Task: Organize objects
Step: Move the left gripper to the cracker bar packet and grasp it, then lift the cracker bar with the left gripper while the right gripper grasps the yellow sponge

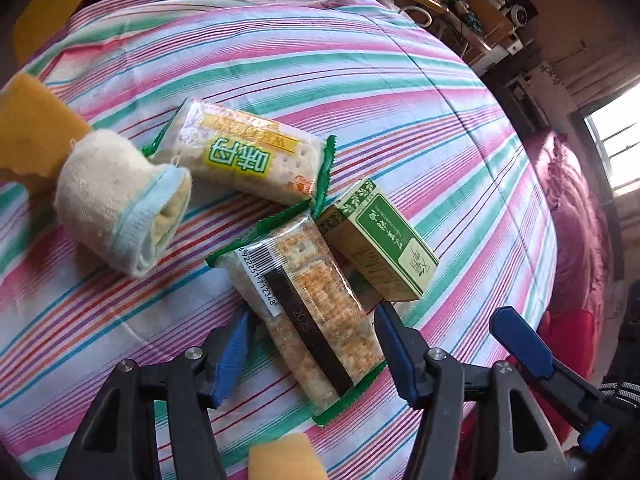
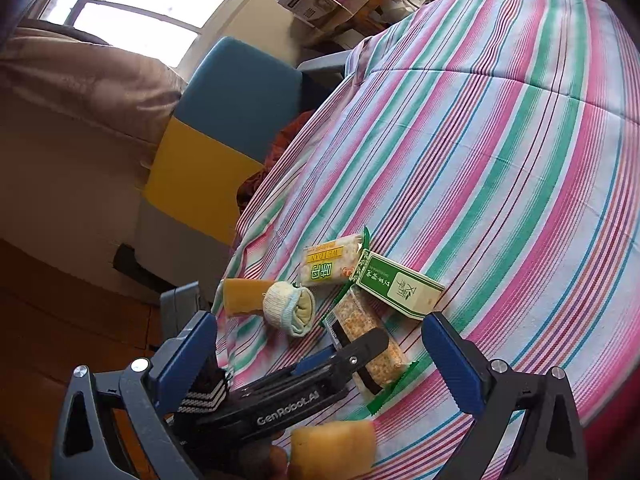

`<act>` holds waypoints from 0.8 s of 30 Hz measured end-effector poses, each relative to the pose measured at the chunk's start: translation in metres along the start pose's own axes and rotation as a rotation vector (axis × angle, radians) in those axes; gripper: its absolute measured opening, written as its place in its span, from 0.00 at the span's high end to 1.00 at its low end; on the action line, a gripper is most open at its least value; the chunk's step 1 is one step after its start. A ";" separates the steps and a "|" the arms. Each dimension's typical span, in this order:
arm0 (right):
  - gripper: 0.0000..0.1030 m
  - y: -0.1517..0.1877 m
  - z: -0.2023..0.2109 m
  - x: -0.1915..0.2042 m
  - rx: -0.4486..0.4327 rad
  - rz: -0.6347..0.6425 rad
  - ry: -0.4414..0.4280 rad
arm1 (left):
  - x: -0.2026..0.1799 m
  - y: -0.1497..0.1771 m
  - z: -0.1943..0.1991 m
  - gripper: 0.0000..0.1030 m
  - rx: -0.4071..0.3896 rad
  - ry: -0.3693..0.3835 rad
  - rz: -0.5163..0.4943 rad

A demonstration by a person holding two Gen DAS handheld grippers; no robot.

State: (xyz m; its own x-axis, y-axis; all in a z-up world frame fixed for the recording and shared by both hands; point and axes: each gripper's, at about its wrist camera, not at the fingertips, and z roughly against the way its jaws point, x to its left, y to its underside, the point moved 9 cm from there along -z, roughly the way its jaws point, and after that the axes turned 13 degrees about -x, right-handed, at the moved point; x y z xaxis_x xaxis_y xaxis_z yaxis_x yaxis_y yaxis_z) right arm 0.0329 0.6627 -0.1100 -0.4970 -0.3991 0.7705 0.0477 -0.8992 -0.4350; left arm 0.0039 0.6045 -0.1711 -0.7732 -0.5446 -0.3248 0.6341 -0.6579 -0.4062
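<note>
- A striped cloth [image 1: 400,92] in pink, green, white and blue bands covers the surface; all the loose items lie bunched near one edge of it, the edge that in the right wrist view falls toward a blue and yellow block [image 2: 224,120].
- Cracker packet with barcode [image 1: 304,312]: clear wrapper with green zigzag end seams, browned square crackers inside, a dark band along its length and a white barcode label. It lies flat on the cloth.
- The left gripper [image 1: 310,328] stands over this packet with its blue jaws parted, one on each side of it; the pads do not press on the wrapper.
- Second cracker packet [image 1: 240,156]: same green-edged wrapper, face up, with a yellow strip and large green characters. It lies beyond the first one, their end seams close together.
- Green box [image 1: 380,240]: small carton, green top with white writing, cream sides with a leaf pattern. It lies touching the side of the barcode packet.
- Rolled sock [image 1: 120,204]: cream knit with a pale blue cuff, lying on its side next to the second packet.
- Yellow sponge [image 1: 36,140]: lies right at the cloth's edge, against the sock.
- The right gripper [image 2: 324,360] hangs above the edge with jaws wide apart and holds nothing.
</note>
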 end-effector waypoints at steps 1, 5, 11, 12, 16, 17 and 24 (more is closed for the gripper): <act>0.00 0.000 0.000 0.000 -0.002 -0.003 -0.001 | -0.002 0.001 -0.002 0.38 0.012 -0.019 -0.016; 0.00 -0.001 0.000 -0.001 -0.006 -0.012 0.000 | -0.009 0.000 -0.010 0.31 0.029 -0.047 -0.075; 0.00 0.001 -0.002 0.000 -0.006 -0.002 0.010 | 0.000 -0.001 -0.003 0.54 -0.008 -0.056 -0.116; 0.00 0.001 -0.002 0.001 -0.003 0.006 0.013 | 0.004 0.001 0.001 0.57 -0.010 -0.039 -0.120; 0.00 0.003 -0.003 0.004 -0.002 0.039 0.022 | 0.033 0.017 0.025 0.58 -0.041 -0.039 -0.152; 0.00 0.003 -0.003 0.004 -0.001 0.042 0.025 | 0.039 0.022 0.030 0.58 -0.049 -0.044 -0.163; 0.00 0.008 -0.010 0.002 0.028 0.078 0.056 | 0.107 0.059 0.079 0.59 -0.119 -0.078 -0.129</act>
State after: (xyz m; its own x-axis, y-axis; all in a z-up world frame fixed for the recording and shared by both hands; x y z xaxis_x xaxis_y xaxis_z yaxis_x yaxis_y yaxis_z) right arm 0.0237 0.6562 -0.1163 -0.5386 -0.4585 0.7069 0.1120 -0.8705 -0.4793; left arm -0.0408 0.4658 -0.1627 -0.8423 -0.5014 -0.1977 0.5205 -0.6615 -0.5399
